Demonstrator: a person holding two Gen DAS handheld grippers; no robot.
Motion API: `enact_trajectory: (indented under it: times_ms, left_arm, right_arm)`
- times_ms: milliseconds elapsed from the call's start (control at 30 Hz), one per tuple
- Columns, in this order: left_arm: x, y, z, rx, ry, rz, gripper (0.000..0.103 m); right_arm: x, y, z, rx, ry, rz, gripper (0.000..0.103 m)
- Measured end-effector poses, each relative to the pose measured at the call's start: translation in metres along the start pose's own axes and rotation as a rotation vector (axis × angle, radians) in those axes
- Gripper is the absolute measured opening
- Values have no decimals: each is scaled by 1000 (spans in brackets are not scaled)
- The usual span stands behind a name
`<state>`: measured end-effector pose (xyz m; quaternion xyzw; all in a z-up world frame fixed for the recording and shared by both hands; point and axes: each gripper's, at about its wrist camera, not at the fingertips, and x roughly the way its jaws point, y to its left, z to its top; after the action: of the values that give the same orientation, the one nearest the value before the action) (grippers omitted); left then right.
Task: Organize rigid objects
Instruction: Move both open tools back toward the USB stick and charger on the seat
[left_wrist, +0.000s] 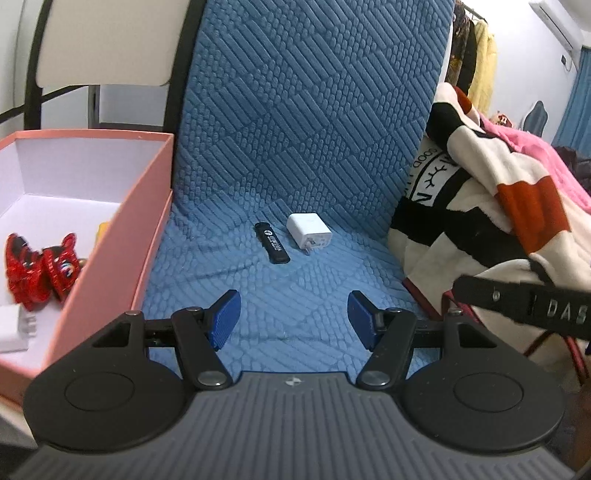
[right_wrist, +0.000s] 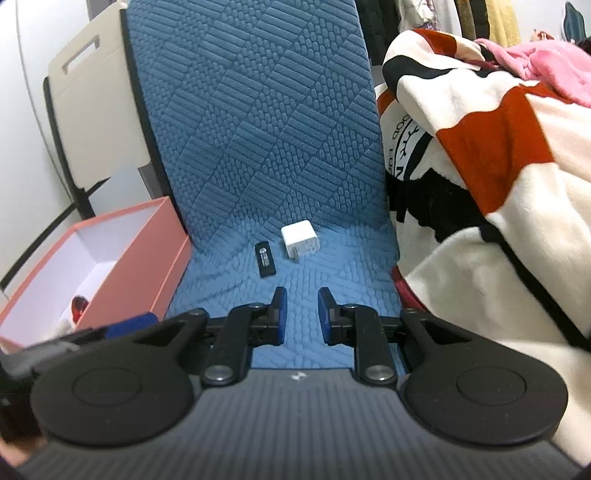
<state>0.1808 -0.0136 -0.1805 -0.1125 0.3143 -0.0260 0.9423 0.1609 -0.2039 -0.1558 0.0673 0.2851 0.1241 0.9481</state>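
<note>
Your left tongs are spread wide and empty; your right tongs hold a narrower gap, also empty. Both hover low over the blue quilted cushion, pointing toward its crease. Straight ahead of each lie the two things not yet boxed: a black lighter and, just beside it on the right, a white charger plug. The lighter's long axis runs roughly away from you, slanting slightly, so a pinch across its narrow width suits. Judging by the views, your right tongs sit nearer. The pink box stands to the left, holding red clips already.
</note>
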Motion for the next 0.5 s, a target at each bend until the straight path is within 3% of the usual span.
enact_trajectory:
  times_ms: [500]
  left_arm:
    - [76, 1, 20, -1, 55, -16, 68]
  right_arm:
    - [86, -30, 31, 108, 53, 33, 28]
